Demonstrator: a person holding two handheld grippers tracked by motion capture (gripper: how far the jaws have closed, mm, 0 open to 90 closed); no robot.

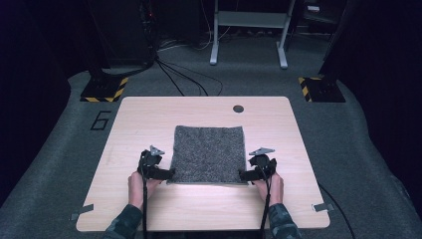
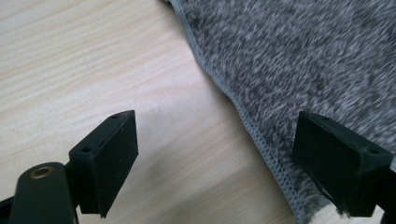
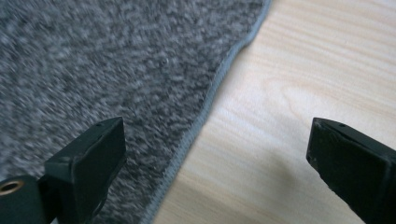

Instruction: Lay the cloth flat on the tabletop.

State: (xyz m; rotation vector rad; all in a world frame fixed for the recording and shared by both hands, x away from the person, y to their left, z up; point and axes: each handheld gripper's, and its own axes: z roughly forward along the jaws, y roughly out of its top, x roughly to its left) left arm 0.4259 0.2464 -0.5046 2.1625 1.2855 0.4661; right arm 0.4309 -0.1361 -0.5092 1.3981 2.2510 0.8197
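The grey towel [image 1: 209,153] lies flat mid-tabletop [image 1: 139,119], roughly square, so no real long axis. The left tool [image 1: 169,174] sits at the towel's near-left corner and the right tool [image 1: 243,175] at its near-right, both spread wide across the hem, each equally close. Can't tell if any jaw is under the cloth yet.

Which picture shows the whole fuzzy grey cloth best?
The high view: the grey cloth lies flat on the table, all four edges visible. The left gripper view shows one stitched edge between open jaws; the right gripper view shows the opposite edge likewise.
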